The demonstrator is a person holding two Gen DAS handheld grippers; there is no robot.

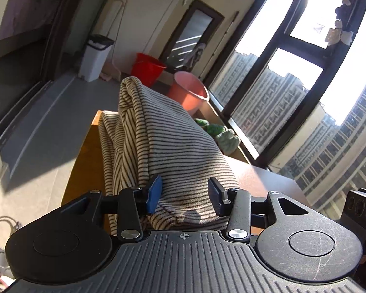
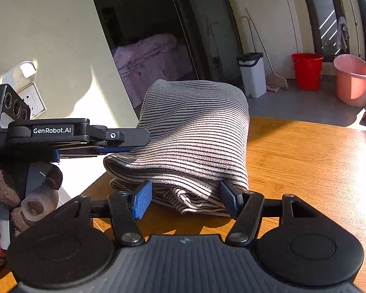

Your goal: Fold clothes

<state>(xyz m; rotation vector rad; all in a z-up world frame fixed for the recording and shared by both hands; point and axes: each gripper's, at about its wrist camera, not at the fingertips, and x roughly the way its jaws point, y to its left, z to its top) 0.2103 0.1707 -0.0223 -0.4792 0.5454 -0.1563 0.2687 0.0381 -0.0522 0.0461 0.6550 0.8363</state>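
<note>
Striped cloth (image 2: 195,141), cream with thin dark lines, sits folded into a thick bundle on the wooden table (image 2: 305,161), and both grippers are right up against its near end. On the right wrist view the right gripper (image 2: 185,199) has its blue pads spread wide, one at each side of the lower folds, not pinching. The left gripper (image 2: 124,144) comes in from the side at the bundle's upper layer; from here its fingers look close together, but I cannot tell whether they clamp fabric. A gloved hand (image 2: 9,190) holds its handle. In its own view the left gripper (image 1: 185,196) shows pads parted, with cloth (image 1: 168,141) bulging between them. Sunlight falls across the tabletop (image 1: 85,161). Farther back on the floor stand a white bin (image 2: 252,74), a red bucket (image 2: 307,70) and a pink bucket (image 2: 352,83), with a broom (image 2: 277,78) leaning by the wall. Beyond the doorway lies a bed (image 2: 148,58), and tall buildings (image 1: 305,131) show through the window
</note>
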